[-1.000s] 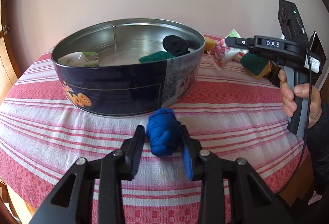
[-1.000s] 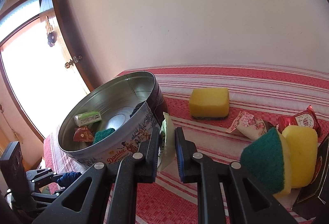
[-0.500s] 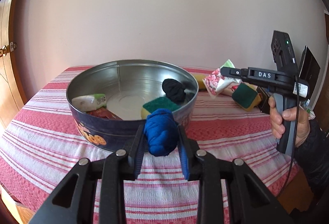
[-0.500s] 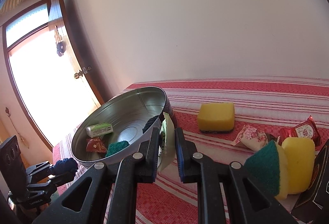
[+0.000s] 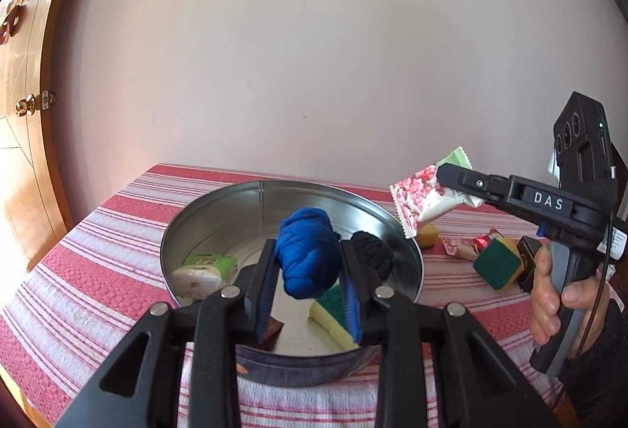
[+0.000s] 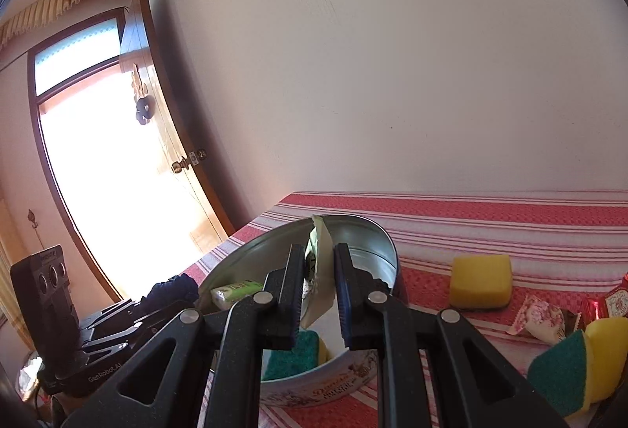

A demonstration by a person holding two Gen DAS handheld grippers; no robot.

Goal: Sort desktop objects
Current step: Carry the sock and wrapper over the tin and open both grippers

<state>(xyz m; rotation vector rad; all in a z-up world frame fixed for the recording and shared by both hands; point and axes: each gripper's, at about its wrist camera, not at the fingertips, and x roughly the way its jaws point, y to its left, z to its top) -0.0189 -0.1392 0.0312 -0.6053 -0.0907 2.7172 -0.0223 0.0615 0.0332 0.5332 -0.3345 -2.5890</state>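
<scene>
Now the left gripper (image 5: 308, 280), clamped on the blue cloth ball (image 5: 308, 257), and the right gripper (image 6: 318, 294), pinching a snack packet (image 6: 320, 271), should release low inside the cookie tin (image 5: 408, 251).

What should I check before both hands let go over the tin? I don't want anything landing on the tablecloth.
1. Blue cloth bundle gripped in left gripper: ok.
2. Bundle over the round tin, not the tablecloth: ok.
3. Flowered packet gripped in right gripper: ok.
4. Packet fully inside the tin's rim: cannot tell; from the left camera it hangs at the rim.
5. Free space in the tin: ok, bare metal shows.
</scene>
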